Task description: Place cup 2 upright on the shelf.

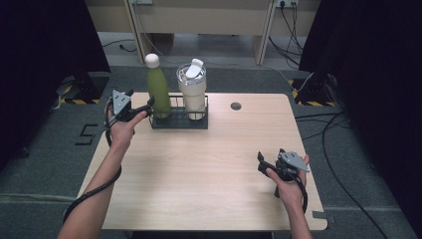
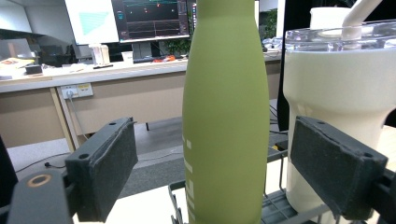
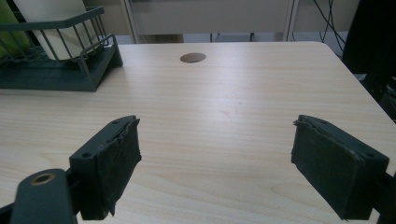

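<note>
High view, left to right: my left gripper (image 1: 144, 107) is up at the green bottle (image 1: 158, 89), which stands upright in the left end of the dark wire rack (image 1: 179, 123) at the far side of the table (image 1: 209, 169). Left gripper view has the jaws spread wide either side of the bottle (image 2: 226, 116), pads not touching it yet, so I'd call this pre-grasp: approach looks done, close and lift still to do. Cream tumbler (image 1: 192, 92) sits in the rack just right of the bottle, clear lid on, flip tab up; can't tell contents of either. Bottle is capped white. My right gripper (image 1: 262, 164) idles over bare table near the right edge, jaws apart, nothing held (image 3: 215, 154)
</note>
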A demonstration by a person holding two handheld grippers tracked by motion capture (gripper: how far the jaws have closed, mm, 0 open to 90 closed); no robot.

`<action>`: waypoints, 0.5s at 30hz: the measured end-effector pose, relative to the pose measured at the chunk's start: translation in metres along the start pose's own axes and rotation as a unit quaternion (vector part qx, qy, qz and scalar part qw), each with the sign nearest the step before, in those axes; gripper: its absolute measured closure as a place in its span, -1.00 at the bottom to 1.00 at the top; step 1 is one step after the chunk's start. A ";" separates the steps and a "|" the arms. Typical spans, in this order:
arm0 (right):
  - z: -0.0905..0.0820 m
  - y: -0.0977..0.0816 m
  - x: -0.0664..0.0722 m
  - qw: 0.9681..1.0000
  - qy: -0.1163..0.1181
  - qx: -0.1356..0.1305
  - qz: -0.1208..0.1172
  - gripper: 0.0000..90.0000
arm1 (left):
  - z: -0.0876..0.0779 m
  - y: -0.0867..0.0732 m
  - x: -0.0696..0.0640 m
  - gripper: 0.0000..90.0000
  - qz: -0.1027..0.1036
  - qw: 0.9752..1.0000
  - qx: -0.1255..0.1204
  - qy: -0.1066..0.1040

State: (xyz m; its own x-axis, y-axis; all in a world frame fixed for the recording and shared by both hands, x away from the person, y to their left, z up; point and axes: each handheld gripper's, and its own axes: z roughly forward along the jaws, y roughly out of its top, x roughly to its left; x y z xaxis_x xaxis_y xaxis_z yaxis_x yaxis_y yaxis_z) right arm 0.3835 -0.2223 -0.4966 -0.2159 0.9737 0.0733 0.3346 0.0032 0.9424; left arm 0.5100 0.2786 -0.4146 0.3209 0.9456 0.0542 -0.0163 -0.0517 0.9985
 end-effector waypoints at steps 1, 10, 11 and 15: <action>0.000 0.000 0.000 1.000 0.000 0.000 0.000 -0.66 | -0.001 -0.001 0.000 -0.69 -0.001 1.000 0.000 0.000; -0.001 0.001 0.000 1.000 -0.001 -0.002 0.000 -0.66 | -0.017 -0.008 -0.001 -0.69 -0.003 1.000 0.002 -0.005; -0.001 0.001 0.000 1.000 -0.001 -0.002 -0.001 -0.66 | -0.019 -0.009 0.000 -0.69 -0.003 1.000 0.003 -0.006; -0.001 0.001 0.000 1.000 -0.001 -0.002 0.000 -0.66 | -0.026 -0.011 0.001 -0.69 -0.004 1.000 0.006 -0.007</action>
State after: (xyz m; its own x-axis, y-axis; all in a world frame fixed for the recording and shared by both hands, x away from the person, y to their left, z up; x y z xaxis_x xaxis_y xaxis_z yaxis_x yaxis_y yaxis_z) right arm 0.3826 -0.2225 -0.4952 -0.2135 0.9743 0.0719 0.3313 0.0030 0.9435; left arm 0.4862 0.2882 -0.4259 0.3351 0.9411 0.0459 -0.0023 -0.0479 0.9989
